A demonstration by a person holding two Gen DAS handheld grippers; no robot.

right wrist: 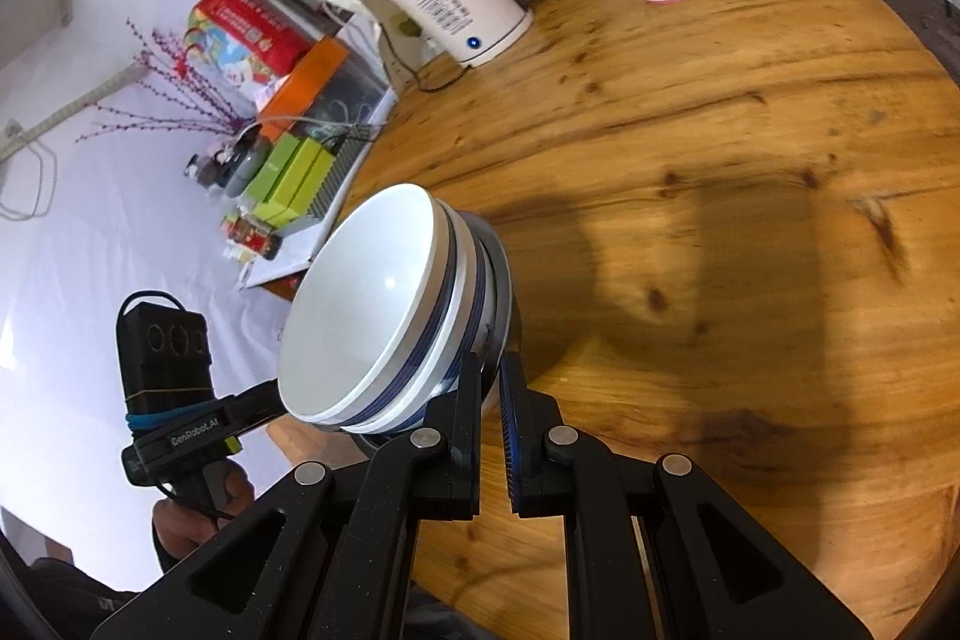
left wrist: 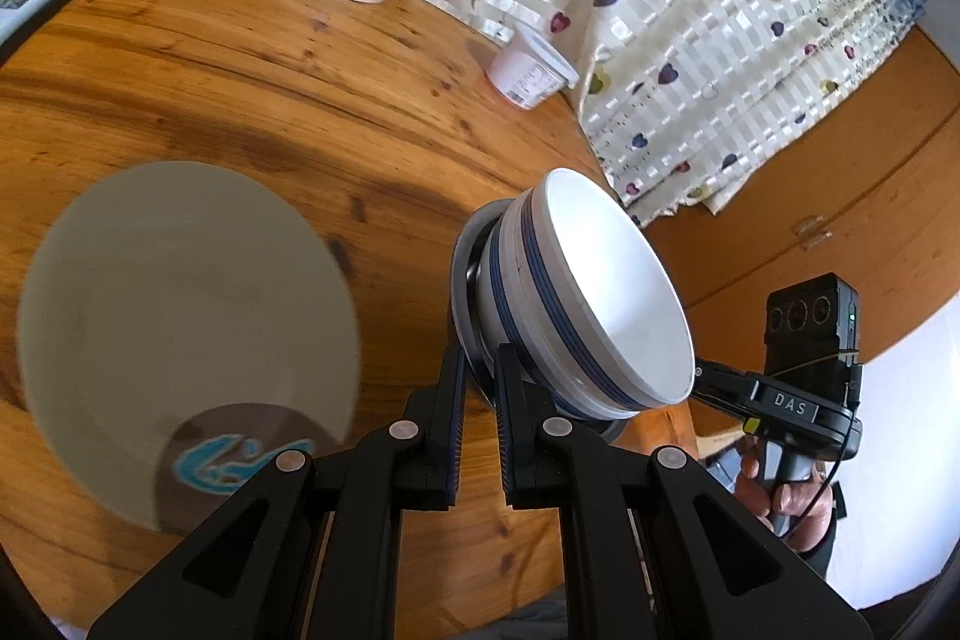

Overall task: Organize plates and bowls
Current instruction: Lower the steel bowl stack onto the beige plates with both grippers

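White, blue-banded bowls (left wrist: pixel 576 292), nested on a dark plate (left wrist: pixel 465 292), ride tilted above the wooden worktop (left wrist: pixel 270 88), carried from both sides. The left hand-held gripper (left wrist: pixel 480 358) and right hand-held gripper (right wrist: pixel 489 364) each pinch the plate's rim, jaws nearly closed. A grey plate (left wrist: pixel 180 316) lies left.

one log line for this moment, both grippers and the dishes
left gripper: shut on plate rim | right gripper: shut on plate rim | stacked bowls on plate, tilted above table | beige plate on table
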